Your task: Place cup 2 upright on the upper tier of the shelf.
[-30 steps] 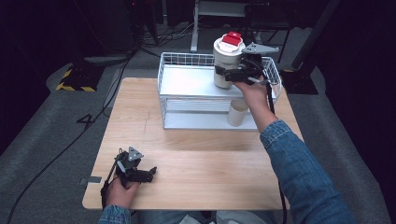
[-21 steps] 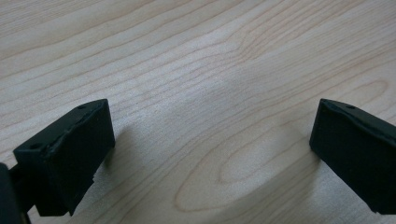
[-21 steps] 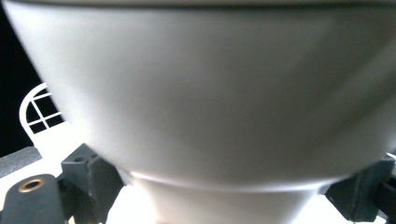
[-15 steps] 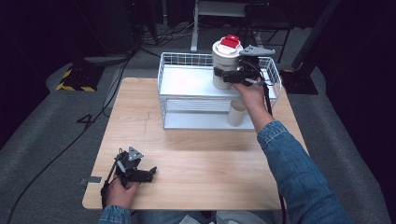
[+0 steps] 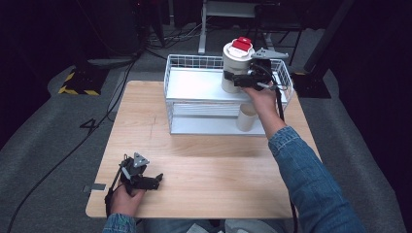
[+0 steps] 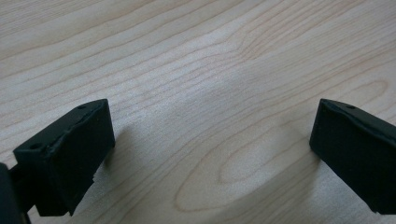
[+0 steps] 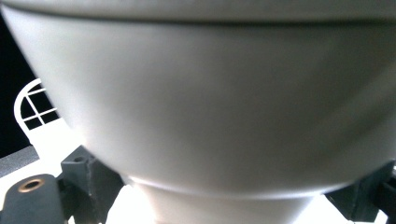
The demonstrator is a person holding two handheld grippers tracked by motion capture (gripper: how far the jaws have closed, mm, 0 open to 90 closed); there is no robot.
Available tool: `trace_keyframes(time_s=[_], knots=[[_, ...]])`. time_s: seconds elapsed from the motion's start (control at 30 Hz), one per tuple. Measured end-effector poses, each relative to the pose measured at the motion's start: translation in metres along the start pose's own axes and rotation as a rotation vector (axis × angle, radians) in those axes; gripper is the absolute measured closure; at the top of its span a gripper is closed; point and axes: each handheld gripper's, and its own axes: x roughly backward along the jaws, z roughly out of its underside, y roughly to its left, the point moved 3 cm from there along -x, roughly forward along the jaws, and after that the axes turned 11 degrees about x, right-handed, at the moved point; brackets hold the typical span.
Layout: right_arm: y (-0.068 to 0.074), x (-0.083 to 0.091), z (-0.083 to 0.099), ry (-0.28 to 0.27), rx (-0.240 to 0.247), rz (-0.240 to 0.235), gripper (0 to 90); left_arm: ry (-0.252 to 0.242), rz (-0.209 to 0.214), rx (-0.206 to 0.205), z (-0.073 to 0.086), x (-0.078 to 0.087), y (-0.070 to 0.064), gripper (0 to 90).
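Above wire rack (image 5: 194, 104), right gripper (image 5: 241, 79) clamps white canister (image 5: 235, 65).

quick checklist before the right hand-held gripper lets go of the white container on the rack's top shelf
1. Grip: the right hand-held gripper has its jaws on either side of the white container, closed on its lower body. Ok.
2. Container upright, red lid on top. Ok.
3. Container over the top shelf of the white wire rack, inside the rim. Ok.
4. Base resting on the shelf: cannot tell, its underside is hidden.
5. Paper cup on the lower shelf is clear of the container. Ok.
6. Left hand-held gripper open on the wooden table, away from the rack. Ok.
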Motion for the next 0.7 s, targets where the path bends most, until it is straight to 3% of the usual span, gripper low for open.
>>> trace_keyframes(time_s=[0.57, 0.67, 0.7], knots=[[-0.0005, -0.0013, 0.0004, -0.01, -0.013, -0.005, 11.5, 0.0, 0.0, -0.001, 0.0, 0.0, 0.0001, 0.5], [-0.0007, -0.0012, -0.0003, -0.019, -0.015, 0.017, 0.0, 0.0, 0.0, 0.001, 0.0, 0.0, 0.0, 0.4], [-0.001, -0.0009, -0.0006, -0.023, -0.016, 0.014, 0.0, 0.0, 0.0, 0.0, 0.0, 0.0, 0.0, 0.4]])
